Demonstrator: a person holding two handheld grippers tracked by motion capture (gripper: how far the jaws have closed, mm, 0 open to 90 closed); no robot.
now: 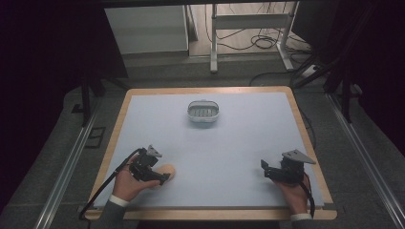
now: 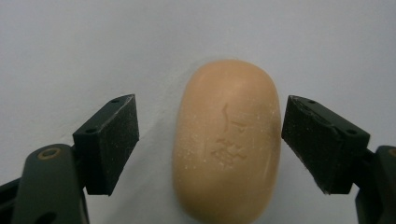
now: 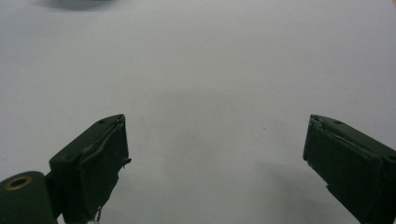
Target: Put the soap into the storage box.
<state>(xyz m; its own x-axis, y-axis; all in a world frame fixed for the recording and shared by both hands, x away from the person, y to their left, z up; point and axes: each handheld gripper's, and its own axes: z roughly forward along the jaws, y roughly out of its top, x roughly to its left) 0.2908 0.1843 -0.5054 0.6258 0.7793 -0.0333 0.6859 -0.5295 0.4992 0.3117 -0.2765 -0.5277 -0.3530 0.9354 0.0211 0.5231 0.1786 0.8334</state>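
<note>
A tan oval bar of soap (image 2: 227,140) lies flat on the pale blue mat, near its front left (image 1: 166,171). My left gripper (image 1: 162,177) is open around it: in the left gripper view (image 2: 210,135) the right pad is at the soap's edge and the left pad stands off with a gap. A white soap dish (image 1: 203,112) with a ribbed floor sits at the back centre. My right gripper (image 1: 265,168) rests at the front right, open (image 3: 215,154), with bare mat between its jaws.
The mat (image 1: 239,138) covers a wooden table (image 1: 117,114). Beyond the far edge are a white metal frame (image 1: 248,21) and loose cables on the floor (image 1: 262,43). Rails run along both sides of the table.
</note>
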